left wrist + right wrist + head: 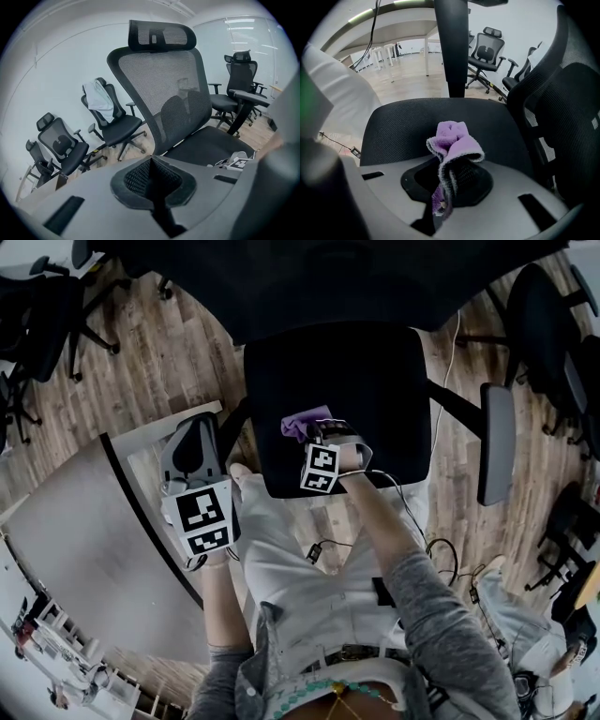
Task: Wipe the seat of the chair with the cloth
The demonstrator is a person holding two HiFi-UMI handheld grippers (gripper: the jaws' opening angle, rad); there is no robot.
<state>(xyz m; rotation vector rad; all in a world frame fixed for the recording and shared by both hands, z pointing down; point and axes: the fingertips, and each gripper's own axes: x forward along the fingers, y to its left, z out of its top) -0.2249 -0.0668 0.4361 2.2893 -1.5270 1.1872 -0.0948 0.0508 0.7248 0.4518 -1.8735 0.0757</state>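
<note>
Wiping looks ready to begin: the right claw (450, 185) pinches the purple cloth (457, 140), which bunches at its 12 o'clock over the seat (398, 124). The next move calls for pressing the cloth down and sweeping across. The left claw (152, 178), pressed together and empty, waits at the seat's 9 o'clock.

Even indoor light, strong fisheye bending, dark vignetted corners, blurred foregrounds.
</note>
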